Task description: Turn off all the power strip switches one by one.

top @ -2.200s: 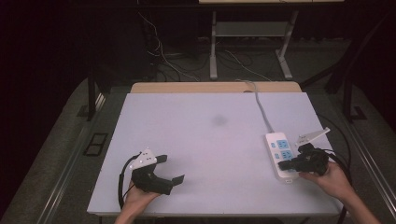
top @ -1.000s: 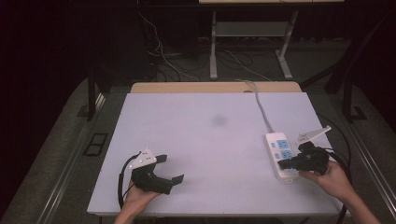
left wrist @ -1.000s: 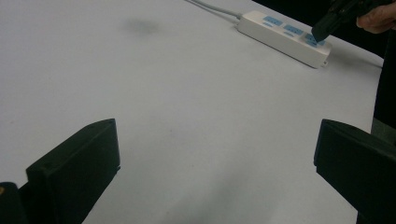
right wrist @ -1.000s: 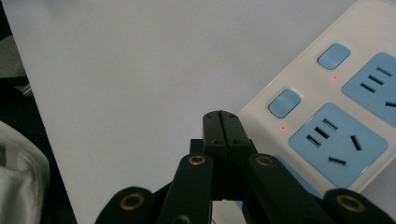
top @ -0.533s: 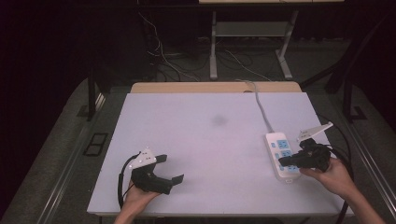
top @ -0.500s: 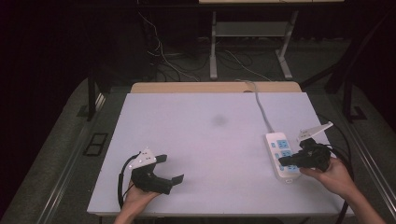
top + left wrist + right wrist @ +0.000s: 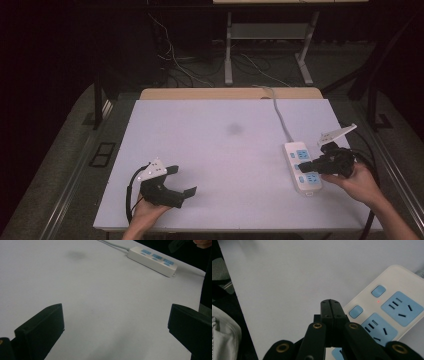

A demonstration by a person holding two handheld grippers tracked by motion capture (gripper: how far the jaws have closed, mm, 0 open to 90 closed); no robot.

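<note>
Here the right gripper (image 7: 331, 305) has its jaws pressed together on nothing, tips hovering just over the power strip (image 7: 301, 166), beside its small blue switches (image 7: 355, 311). The left gripper (image 7: 176, 183) rests well apart from it, jaws spread wide. The strip looks rigid, light, smooth-sided plastic; I'd press a switch with closed tips, or grip across its narrow body.

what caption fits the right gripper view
Shut right gripper poised over a white power strip with blue switches.
</note>
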